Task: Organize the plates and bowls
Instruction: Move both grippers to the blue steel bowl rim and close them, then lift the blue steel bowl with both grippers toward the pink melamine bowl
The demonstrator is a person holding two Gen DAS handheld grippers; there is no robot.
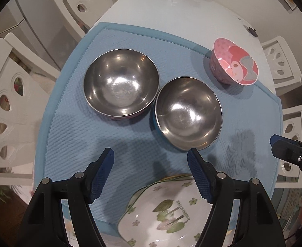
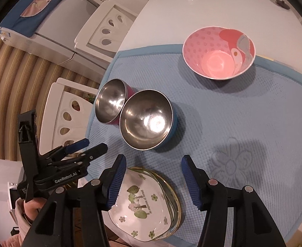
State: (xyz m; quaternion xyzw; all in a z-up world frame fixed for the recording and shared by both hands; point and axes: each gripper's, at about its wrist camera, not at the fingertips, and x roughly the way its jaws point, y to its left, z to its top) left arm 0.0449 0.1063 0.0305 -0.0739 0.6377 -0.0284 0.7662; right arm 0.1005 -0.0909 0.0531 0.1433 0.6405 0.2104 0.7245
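Nearest to both cameras, at the near edge of the quilted blue mat (image 2: 243, 123), lies a stack of white square-ish ceramic plates with a green leaf print (image 2: 144, 203); they look hard, glazed, slippery and chip-prone, so a pinch across the raised rim is probably the safest hold. The right gripper (image 2: 154, 177) hovers above that stack, its blue ribbed fingers (image 2: 118, 179) spread wide and empty; the left gripper (image 1: 151, 177) hangs likewise wide open, holding nothing. Beyond the plates, mid-mat, two steel bowls touch rim to rim: the steel bowl with a blue outer shell (image 2: 147, 119) closer to the plates, the steel bowl with a magenta outer shell (image 2: 110, 100) behind it. Both seem light, stiff and slick inside, best taken by the rim. Farthest from the plates, at the mat's back edge, stands the pink cartoon-printed bowl (image 2: 219, 52), probably light melamine. Only the right wrist view reveals the shell colours clearly, the plate stack's layered edges and the left gripper from outside; the left wrist view shows the steel bowls' interiors more squarely, and the white table (image 1: 171, 10) beyond.
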